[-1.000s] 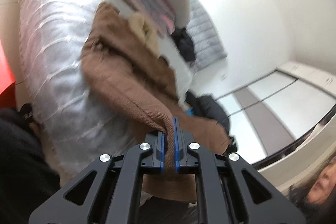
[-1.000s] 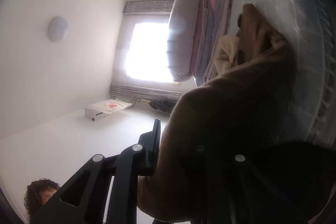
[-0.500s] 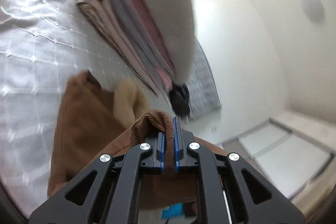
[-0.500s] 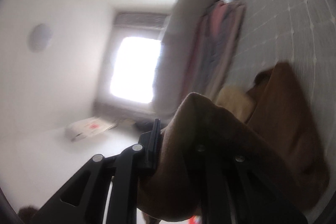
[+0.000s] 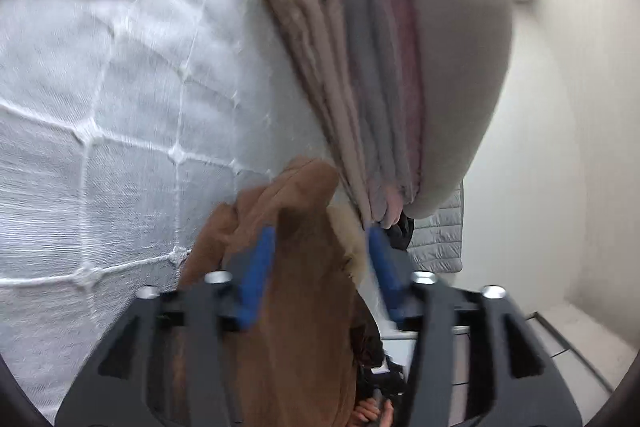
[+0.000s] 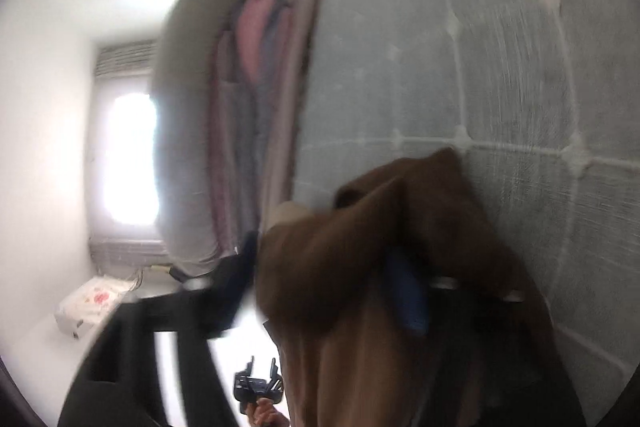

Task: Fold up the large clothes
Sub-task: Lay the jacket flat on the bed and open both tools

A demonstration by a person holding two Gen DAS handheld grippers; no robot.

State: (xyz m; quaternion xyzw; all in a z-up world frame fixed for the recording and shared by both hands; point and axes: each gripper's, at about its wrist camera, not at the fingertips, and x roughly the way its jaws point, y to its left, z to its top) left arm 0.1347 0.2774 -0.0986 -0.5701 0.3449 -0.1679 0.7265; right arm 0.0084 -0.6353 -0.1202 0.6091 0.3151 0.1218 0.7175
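A brown garment [image 5: 296, 291] with a cream fleece lining [image 5: 350, 239] lies on the white quilted bed [image 5: 100, 131]. My left gripper [image 5: 320, 267] is open, its blue pads [image 5: 256, 275] spread on either side of the brown cloth, which passes between them without being pinched. In the right wrist view the same brown garment [image 6: 380, 267] drapes over my right gripper [image 6: 324, 283]. Its jaws stand wide apart, one blue pad [image 6: 408, 295] showing through the cloth. The left gripper also shows small in the right wrist view [image 6: 260, 385].
A stack of folded clothes [image 5: 360, 75] in tan, grey and pink lies under a grey cushion [image 5: 452, 67] on the bed beyond the garment. A grey padded jacket [image 5: 440, 239] hangs further off. A white wall and a bright window [image 6: 128, 159] stand behind.
Both grippers have opened and let go of the brown garment, which has dropped onto the bed. Both have moved forward toward the stack of folded clothes.
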